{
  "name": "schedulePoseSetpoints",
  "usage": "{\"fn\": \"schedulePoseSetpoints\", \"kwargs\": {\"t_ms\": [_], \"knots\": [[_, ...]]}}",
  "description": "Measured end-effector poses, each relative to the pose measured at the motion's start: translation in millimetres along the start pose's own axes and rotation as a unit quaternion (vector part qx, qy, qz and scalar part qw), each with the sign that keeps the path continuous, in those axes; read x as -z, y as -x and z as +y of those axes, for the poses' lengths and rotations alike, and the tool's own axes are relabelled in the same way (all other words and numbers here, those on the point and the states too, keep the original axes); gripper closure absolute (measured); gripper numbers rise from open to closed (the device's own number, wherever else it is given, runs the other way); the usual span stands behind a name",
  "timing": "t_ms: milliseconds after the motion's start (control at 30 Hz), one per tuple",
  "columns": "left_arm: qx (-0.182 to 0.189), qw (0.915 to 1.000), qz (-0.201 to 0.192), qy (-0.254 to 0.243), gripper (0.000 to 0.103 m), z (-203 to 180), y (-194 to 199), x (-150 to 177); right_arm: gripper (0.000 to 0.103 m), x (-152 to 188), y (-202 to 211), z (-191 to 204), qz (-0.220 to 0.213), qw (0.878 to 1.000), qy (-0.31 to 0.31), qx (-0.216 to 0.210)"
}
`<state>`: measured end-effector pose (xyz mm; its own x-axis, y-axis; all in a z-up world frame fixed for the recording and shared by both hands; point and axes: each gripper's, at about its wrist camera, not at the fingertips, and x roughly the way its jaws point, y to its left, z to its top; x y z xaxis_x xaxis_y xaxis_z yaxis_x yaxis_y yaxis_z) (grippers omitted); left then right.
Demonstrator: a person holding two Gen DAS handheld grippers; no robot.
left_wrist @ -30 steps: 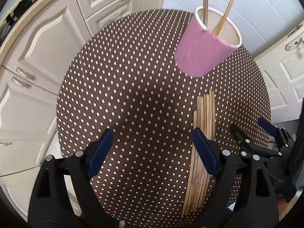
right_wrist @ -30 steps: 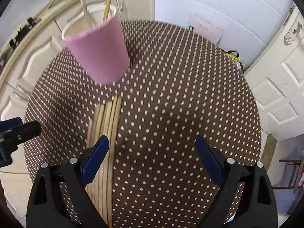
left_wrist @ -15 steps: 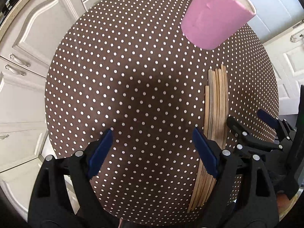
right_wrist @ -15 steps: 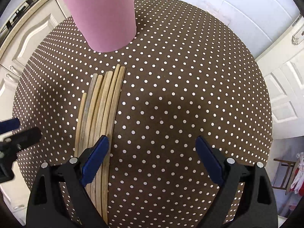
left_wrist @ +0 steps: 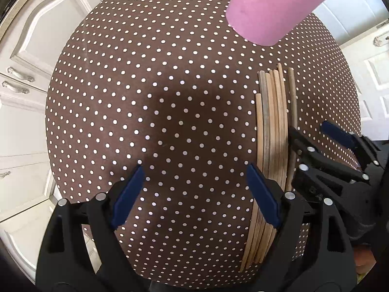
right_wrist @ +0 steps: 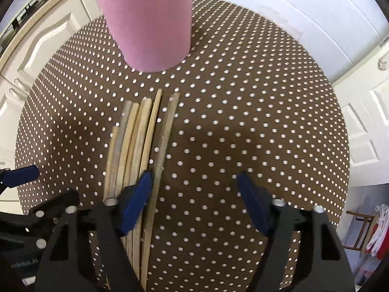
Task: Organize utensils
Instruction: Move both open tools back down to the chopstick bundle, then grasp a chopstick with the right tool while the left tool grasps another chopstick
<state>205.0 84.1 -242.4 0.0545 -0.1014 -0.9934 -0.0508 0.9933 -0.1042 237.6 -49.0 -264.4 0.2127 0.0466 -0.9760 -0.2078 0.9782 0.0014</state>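
Observation:
Several wooden chopsticks point(left_wrist: 272, 121) point(right_wrist: 136, 146) lie side by side on a round brown polka-dot table point(left_wrist: 145, 97) point(right_wrist: 243, 121). A pink cup point(left_wrist: 274, 7) point(right_wrist: 148, 19) stands beyond their far ends, its rim out of frame. My left gripper point(left_wrist: 194, 194) hangs open over bare cloth, its right finger at the bundle's left edge. My right gripper point(right_wrist: 197, 194) point(left_wrist: 313, 133) is low over the table with its jaws closing. Its left finger has gone in between the bundle and the rightmost stick point(right_wrist: 170, 126), which lies apart, between the jaws and against that finger.
White cabinets with metal handles point(left_wrist: 17, 82) stand left of the table. A white panelled door point(right_wrist: 364, 121) is on the right. A wooden chair with cloth on it point(right_wrist: 362, 228) stands past the table's right edge. The left gripper's blue pad point(right_wrist: 22, 175) shows at the left.
Both grippers have sunk closer to the table. The right gripper's jaws have narrowed and shifted onto the sticks, and the rightmost stick now lies apart from the bundle.

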Motion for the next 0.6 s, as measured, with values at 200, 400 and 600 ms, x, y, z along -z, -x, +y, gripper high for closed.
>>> {"fn": "schedulePoseSetpoints", "kwargs": {"t_ms": [200, 400, 600], "knots": [[0.005, 0.9998, 0.006, 0.017, 0.019, 6.6, -6.7, -4.9, 0.056, -9.3, -6.6, 3.0, -0.007, 1.0, 0.009, -0.016], [0.011, 0.9996, 0.014, 0.019, 0.019, 5.7, -17.5, -17.0, 0.092, -5.3, -1.4, 1.2, -0.016, 0.999, 0.02, -0.028], [-0.001, 0.9998, 0.018, 0.012, 0.019, -14.3, -30.4, -27.2, 0.099, -0.5, -3.2, -9.7, -0.015, 0.998, 0.001, -0.064]]}}
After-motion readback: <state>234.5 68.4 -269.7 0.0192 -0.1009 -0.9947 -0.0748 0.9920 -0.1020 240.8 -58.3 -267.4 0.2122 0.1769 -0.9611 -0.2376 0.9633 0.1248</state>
